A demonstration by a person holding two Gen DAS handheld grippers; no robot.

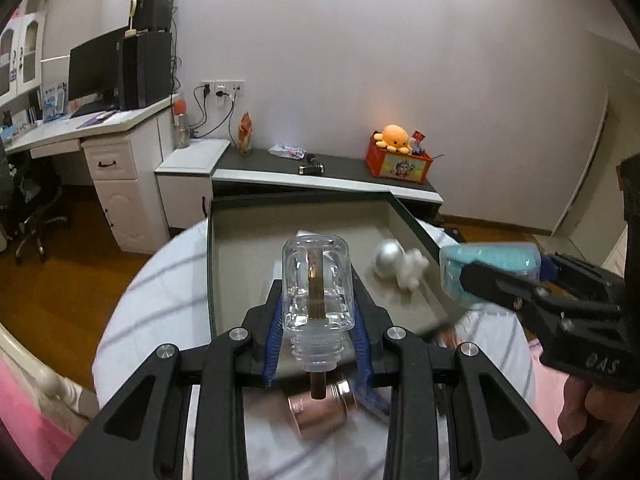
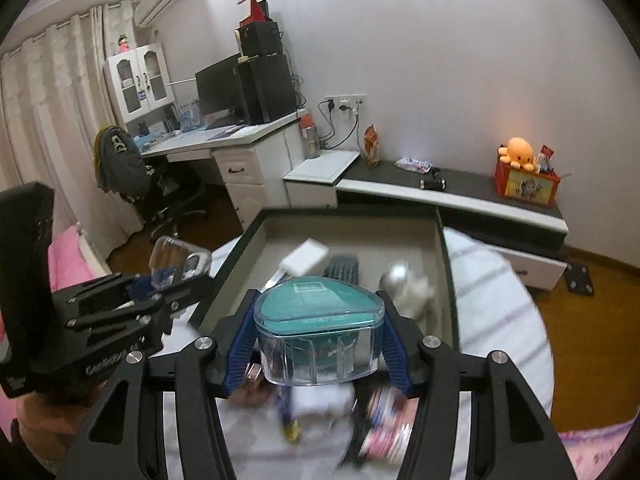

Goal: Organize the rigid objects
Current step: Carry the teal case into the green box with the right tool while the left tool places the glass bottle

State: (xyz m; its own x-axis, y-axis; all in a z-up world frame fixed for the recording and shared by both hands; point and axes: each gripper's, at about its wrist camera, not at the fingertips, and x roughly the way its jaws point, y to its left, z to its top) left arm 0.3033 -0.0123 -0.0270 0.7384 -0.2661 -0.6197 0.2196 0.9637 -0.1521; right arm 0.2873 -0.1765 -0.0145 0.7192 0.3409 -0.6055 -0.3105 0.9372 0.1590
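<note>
Two grips over grey open drawer (image 2: pixel 448 280): left gripper (image 1: pixel 318 336) pinching smooth clear glass bottle (image 1: pixel 318 284), right gripper (image 2: pixel 318 344) clamping teal-lidded clear plastic box (image 2: pixel 318 330); slippage, breakage likely.

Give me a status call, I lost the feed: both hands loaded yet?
Left gripper shut on clear glass bottle. Right gripper shut on teal-lidded box. Open tray ahead, silver-white toy inside; path clear.

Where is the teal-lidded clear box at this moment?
In the right wrist view the teal-lidded clear box sits clamped in the right gripper jaws, held above the near edge of the grey tray, with the silver-and-white figurine beyond.
</note>
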